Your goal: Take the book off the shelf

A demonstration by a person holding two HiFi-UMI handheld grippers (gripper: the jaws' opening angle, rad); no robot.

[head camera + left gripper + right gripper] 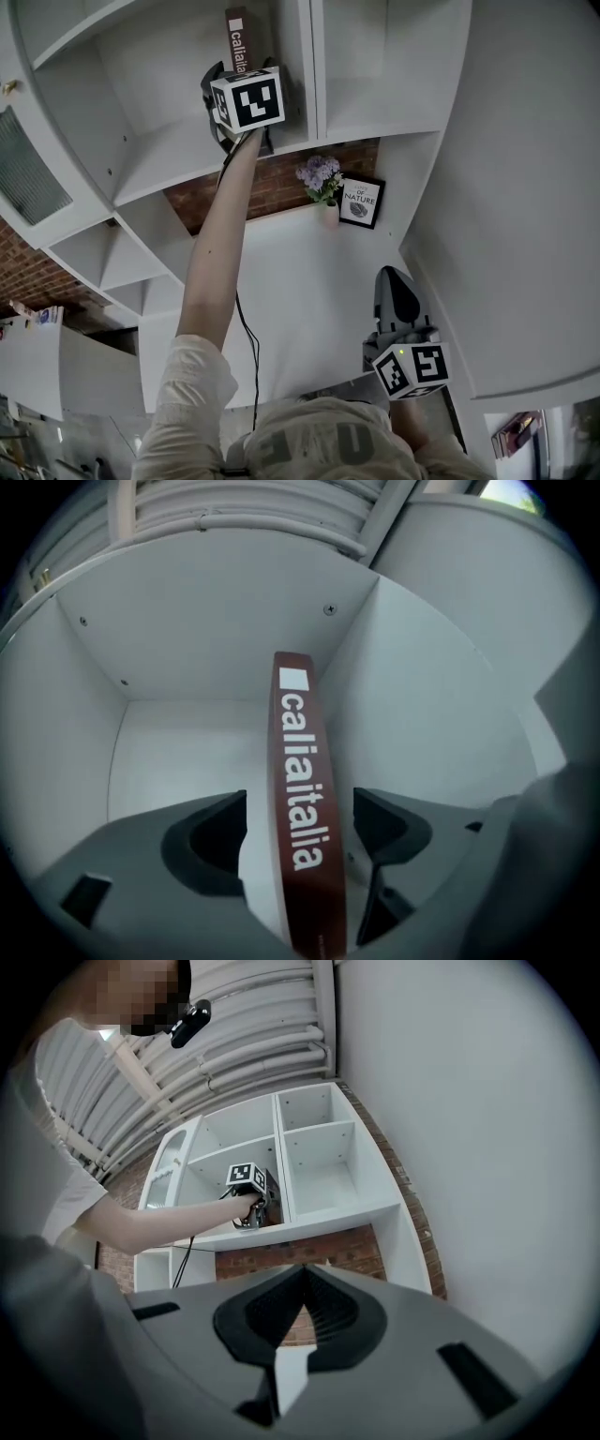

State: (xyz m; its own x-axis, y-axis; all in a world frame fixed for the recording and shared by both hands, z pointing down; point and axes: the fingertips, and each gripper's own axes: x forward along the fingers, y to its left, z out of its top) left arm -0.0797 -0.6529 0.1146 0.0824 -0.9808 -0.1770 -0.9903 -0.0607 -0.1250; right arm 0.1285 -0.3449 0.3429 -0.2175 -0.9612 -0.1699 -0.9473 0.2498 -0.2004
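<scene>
The book stands on the white shelf, in a compartment on the left of a vertical divider. It is upright with a small lean, and its back side is close to the right wall of this compartment. The spine is red-brown and has white letters, "caliaitalia".

The left gripper is raised up into this compartment, with the person's bare arm stretched out. Its jaws stand wide apart, and the spine of the book is between them. Neither pad presses on it: a gap shows on the left side and a thinner gap on the right side. So the book is inside the claw but not held, and it rests on the shelf board.

The right gripper is low, near the person's body, well apart from the shelf. Its jaws are together, the tips touch, and nothing is between them.

Under the shelf there is a strip of brick wall. In front of it purple flowers stand on a white surface, and just beside them, on the right, a small black frame stands. A thin black cable hangs down along the arm.
</scene>
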